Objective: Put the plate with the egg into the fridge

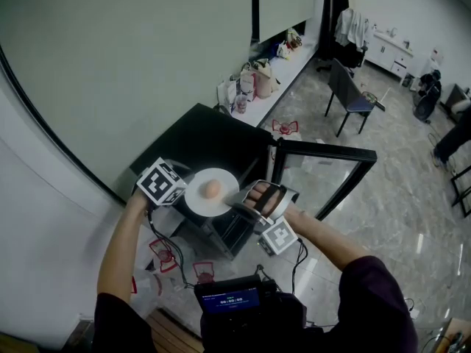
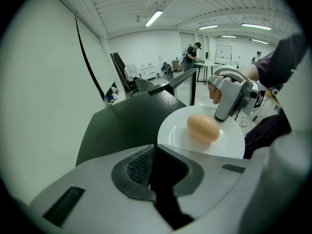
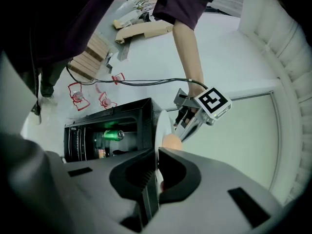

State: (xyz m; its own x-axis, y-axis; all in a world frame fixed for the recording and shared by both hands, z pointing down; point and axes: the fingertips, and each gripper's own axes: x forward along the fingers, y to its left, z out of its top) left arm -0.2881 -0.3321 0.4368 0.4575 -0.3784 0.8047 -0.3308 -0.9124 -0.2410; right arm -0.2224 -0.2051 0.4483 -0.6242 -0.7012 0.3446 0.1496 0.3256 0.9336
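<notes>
Head view: gripping the white plate by opposite rims, left tongs and right tongs both clamped, in the air just by the black fridge, egg at its middle. Left gripper view: closed on the near rim, egg just beyond. Right gripper view: pinched on the plate's edge, green can inside the open fridge behind.

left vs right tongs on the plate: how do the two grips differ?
Left tongs clamp the plate's left rim; right tongs clamp the opposite, right rim. The left marker cube sits right beside the plate; the right marker cube sits farther back, behind the hand. Shared: both are shut on the plate, holding it and its egg near the open fridge.
</notes>
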